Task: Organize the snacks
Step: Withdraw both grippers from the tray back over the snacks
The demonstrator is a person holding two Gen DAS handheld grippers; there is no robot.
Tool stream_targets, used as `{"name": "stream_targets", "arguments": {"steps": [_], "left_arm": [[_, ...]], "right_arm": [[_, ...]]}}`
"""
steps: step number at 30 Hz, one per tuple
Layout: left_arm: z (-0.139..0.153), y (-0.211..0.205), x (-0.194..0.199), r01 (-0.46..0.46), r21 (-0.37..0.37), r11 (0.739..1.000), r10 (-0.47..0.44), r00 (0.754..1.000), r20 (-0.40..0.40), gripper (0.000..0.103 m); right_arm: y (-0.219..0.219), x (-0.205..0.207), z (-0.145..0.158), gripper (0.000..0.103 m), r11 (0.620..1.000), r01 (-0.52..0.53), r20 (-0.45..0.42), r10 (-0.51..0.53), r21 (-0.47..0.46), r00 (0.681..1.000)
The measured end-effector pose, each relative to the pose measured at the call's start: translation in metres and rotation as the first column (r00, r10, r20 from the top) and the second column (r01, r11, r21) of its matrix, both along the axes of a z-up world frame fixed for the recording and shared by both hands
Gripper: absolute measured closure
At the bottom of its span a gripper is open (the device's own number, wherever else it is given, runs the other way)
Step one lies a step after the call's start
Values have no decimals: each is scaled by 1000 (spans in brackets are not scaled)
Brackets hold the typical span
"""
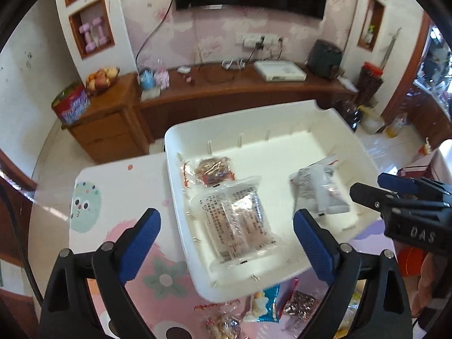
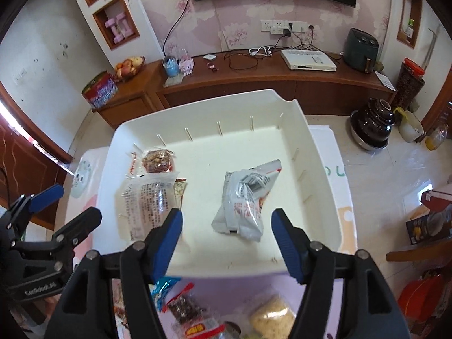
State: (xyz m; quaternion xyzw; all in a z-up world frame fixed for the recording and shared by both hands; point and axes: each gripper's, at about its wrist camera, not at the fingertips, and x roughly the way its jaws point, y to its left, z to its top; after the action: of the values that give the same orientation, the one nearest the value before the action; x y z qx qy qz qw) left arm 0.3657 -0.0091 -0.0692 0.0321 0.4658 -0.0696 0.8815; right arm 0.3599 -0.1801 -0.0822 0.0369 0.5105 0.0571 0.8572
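A: White bin [image 2: 319,169] noted on the pink patterned mat [image 1: 132,254]. Three packets are lodged inside: a clear packet with printed text [image 1: 237,223] at the left, a nut-filled packet [image 1: 212,169] just behind it and partly overlapped, and a crumpled grey-and-white packet [image 2: 243,206] lying apart toward the right.

B: And what is left outside?

A: Loose snacks are seen on the mat at the near edge of the bin: a blue wrapper [image 2: 163,285], a dark granola-type packet [image 2: 186,308], a pale round cake [image 2: 271,319]. Sorting is judged partly done.

B: How should the next pick be handled?

A: One loose packet at a time is best taken by a flat sealed edge, lifted clear of the near wall, and set down in bare floor space rather than on the crumpled one. Slippery film is likely; a centred grip is advised.

B: State of the tongs?

A: Left gripper [image 1: 226,243] is spread wide above the clear packet, nothing held, no contact evident. Right gripper [image 2: 226,240] is likewise spread wide, framing the grey-and-white packet from above, nothing clamped; whether the pads graze it cannot be told.
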Motion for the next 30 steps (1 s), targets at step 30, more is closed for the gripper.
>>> {"name": "stream_targets", "arguments": {"steps": [30], "left_arm": [[52, 43, -288, 9, -110, 994, 8, 988, 155, 8]], "right_arm": [[-3, -282, 56, 37, 993, -110, 263, 114, -33, 958]]}}
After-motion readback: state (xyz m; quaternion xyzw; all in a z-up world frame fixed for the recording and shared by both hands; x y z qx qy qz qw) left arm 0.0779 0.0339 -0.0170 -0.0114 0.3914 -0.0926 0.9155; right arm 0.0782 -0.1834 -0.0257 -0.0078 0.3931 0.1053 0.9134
